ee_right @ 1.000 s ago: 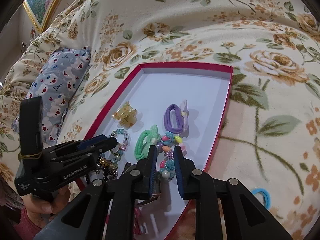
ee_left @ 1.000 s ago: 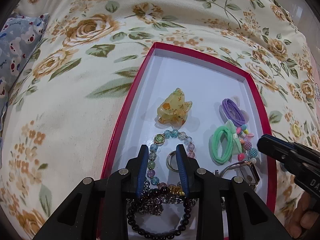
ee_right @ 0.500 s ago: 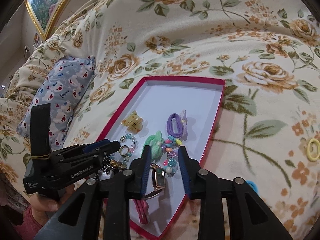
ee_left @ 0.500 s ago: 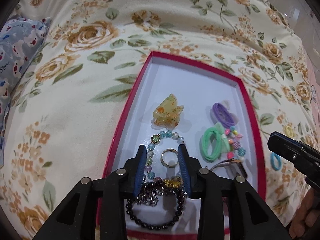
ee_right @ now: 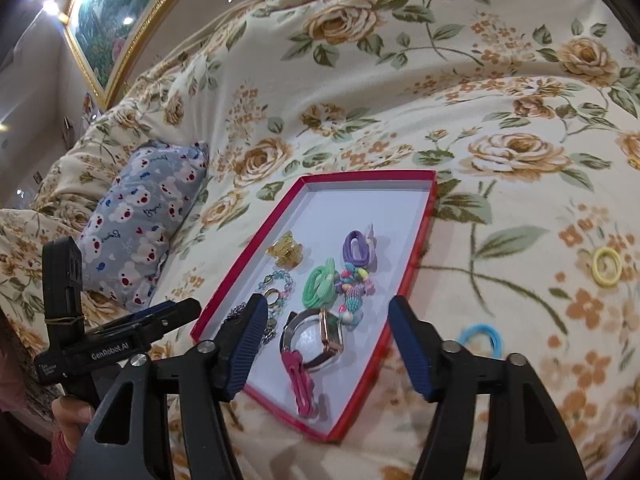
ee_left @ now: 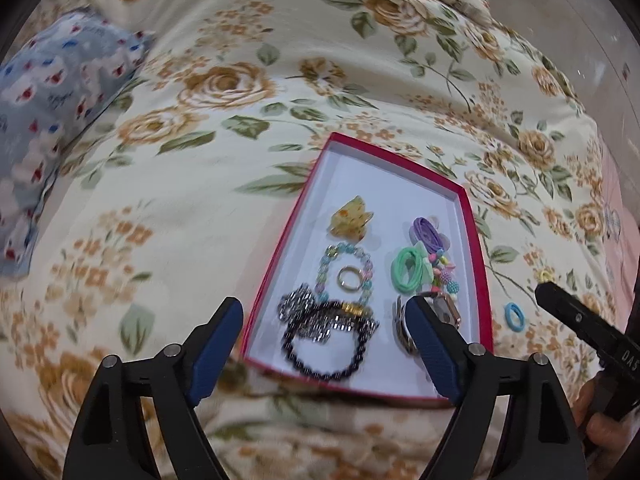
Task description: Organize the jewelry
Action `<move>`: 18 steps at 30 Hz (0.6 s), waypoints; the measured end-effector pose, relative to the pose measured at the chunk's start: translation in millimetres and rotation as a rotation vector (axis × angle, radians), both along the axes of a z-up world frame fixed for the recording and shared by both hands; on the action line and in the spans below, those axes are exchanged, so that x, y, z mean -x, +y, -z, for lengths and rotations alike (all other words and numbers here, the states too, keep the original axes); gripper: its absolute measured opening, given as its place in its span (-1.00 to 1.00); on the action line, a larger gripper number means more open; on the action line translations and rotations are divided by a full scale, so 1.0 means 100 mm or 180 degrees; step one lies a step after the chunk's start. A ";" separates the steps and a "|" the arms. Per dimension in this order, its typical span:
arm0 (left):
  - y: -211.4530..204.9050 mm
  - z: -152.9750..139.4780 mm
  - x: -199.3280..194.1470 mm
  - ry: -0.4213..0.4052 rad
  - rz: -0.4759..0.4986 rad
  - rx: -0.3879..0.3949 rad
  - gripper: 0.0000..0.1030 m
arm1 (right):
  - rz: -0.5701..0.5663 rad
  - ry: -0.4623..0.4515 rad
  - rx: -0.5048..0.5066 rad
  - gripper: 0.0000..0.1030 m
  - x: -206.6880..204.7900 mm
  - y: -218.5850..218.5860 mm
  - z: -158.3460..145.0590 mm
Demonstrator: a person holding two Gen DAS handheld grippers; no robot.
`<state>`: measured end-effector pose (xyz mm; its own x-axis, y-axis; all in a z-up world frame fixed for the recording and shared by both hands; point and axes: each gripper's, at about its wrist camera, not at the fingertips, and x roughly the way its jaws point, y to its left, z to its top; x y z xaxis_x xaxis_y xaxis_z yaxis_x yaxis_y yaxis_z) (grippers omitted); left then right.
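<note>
A red-rimmed white tray point(ee_left: 476, 240) point(ee_right: 420, 240) lies on the floral bedspread. It holds a yellow hair claw point(ee_left: 351, 222), a pastel bead bracelet point(ee_left: 344, 266) around a gold ring point(ee_left: 349, 279), a black bead bracelet point(ee_left: 324, 350), a silver chain point(ee_left: 304, 312), green point(ee_left: 406, 270) and purple point(ee_left: 428, 230) hair ties, a bead charm point(ee_right: 354, 284), a watch point(ee_right: 320, 334) and a pink clip point(ee_right: 300, 384). My left gripper point(ee_left: 324, 340) is open and empty above the tray's near end. My right gripper point(ee_right: 326, 340) is open and empty above the watch.
A blue hair tie point(ee_left: 514, 317) point(ee_right: 480, 338) and a yellow hair tie point(ee_right: 606, 266) lie on the bedspread right of the tray. A grey teddy-print cushion point(ee_right: 140, 216) lies to the left. A framed picture point(ee_right: 120, 12) hangs behind the bed.
Both grippers have opened wide and pulled back and up from the tray. The gold ring now lies free inside the pastel bracelet; the watch lies free in the tray.
</note>
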<state>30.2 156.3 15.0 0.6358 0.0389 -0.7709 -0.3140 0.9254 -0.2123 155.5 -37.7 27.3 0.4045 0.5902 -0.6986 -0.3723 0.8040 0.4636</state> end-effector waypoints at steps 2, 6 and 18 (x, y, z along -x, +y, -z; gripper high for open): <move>0.03 0.00 0.11 -0.0011 -0.0066 0.0073 0.64 | 0.0024 0.0022 -0.0040 0.28 0.07 -0.05 0.01; 0.07 0.03 0.33 -0.0024 -0.0211 0.0231 0.67 | 0.0077 0.0058 -0.0081 0.28 0.19 -0.14 0.05; 0.06 0.15 0.61 0.0209 -0.0378 0.0270 0.73 | 0.0073 0.0091 0.0049 0.32 0.53 -0.20 0.15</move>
<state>-30.9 162.2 -0.3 0.5788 0.0439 -0.8143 -0.4359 0.8606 -0.2634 102.7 -58.1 12.2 0.3974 0.5700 -0.7191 -0.3405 0.8193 0.4613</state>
